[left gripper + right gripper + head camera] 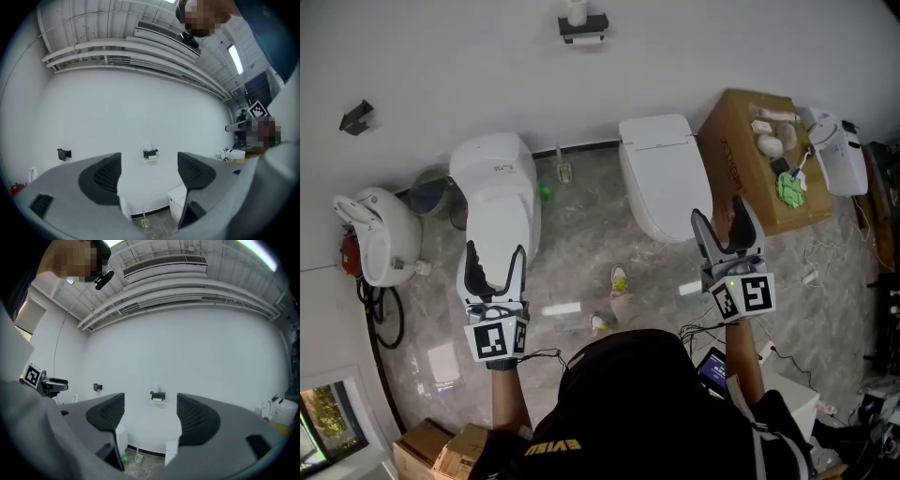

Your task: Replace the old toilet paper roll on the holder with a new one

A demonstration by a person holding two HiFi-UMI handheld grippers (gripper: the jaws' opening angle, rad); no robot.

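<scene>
A black wall holder (583, 26) with a white roll on top and a thin pale roll beneath hangs on the white wall, far ahead. The same holder (150, 153) (158, 395) shows small between the jaws in both gripper views. My left gripper (495, 259) is held up over the left toilet (499, 202), open and empty. My right gripper (727, 228) hovers beside the right toilet (661, 173), also open and empty. Several pale roll-like items (769, 141) lie on a cardboard box (741, 150) at the right.
A second black wall bracket (356, 116) is on the wall at far left. A white appliance (375, 234) stands at left and another white unit (839, 155) at right. A green rag (790, 187) is on the box. Cables trail over the floor at right. Cardboard boxes (441, 448) sit at lower left.
</scene>
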